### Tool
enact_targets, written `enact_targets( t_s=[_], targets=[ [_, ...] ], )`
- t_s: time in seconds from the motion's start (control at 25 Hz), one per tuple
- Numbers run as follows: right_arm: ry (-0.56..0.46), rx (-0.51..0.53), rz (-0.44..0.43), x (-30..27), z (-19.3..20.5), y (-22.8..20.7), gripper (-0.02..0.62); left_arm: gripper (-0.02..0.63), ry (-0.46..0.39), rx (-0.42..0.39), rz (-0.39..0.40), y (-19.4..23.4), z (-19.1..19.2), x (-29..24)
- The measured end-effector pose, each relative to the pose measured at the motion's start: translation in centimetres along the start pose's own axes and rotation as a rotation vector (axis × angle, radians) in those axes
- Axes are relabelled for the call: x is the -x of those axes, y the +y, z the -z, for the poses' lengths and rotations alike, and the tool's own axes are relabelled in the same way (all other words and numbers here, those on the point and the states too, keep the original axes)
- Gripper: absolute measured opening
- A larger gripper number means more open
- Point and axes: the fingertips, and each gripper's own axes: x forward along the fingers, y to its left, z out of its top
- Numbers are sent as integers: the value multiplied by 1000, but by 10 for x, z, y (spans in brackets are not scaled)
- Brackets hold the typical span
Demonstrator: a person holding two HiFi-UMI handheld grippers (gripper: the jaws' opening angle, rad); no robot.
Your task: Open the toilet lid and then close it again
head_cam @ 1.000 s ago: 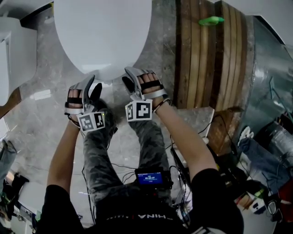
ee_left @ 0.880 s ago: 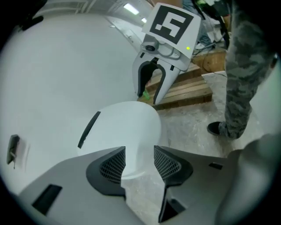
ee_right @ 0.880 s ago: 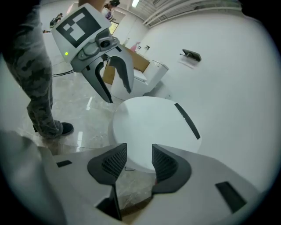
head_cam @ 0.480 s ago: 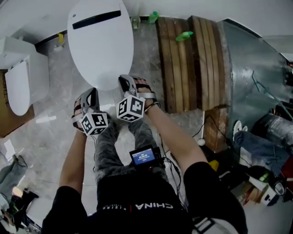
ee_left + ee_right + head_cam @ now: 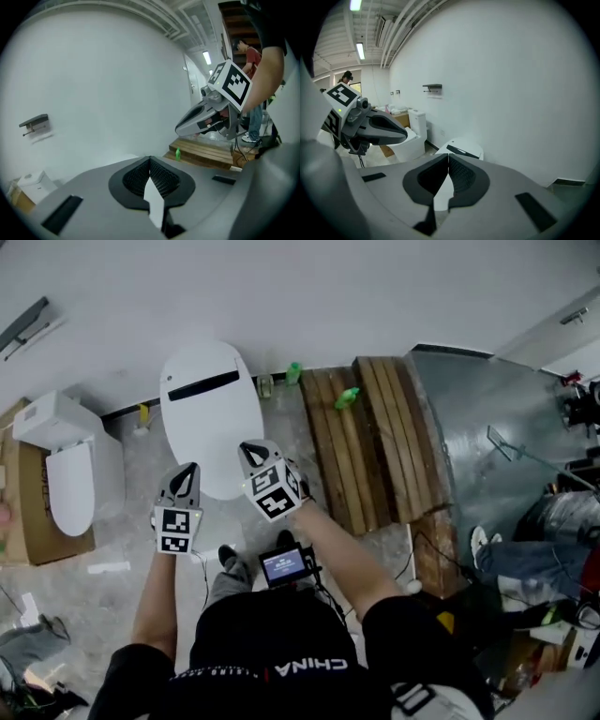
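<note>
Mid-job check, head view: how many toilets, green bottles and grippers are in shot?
Toilets: 2, the middle toilet and the left toilet
Green bottles: 2, the bottle by the wall and the bottle on the wooden planks
Grippers: 2, the left gripper and the right gripper
Total: 6

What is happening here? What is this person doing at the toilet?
A person stands in front of a white toilet with a gripper in each hand. The left gripper and the right gripper are held up in the air, clear of the toilet lid. Both have their jaws together and hold nothing. The lid lies down, closed.
</note>
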Motion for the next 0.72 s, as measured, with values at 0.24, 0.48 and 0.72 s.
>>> enact_targets(
  t_s=[0.24,0.48,0.72],
  targets=[
    [-22,42,-39,36,-12,7,15,11,-42,6,44,-8,-32,27],
    [-8,110,-55,49,-6,0,15,11,11,-20,46,-17,-27,39],
    [1,142,-84,65,5,-5,15,11,36,-25,33,-36,-32,43]
  ],
)
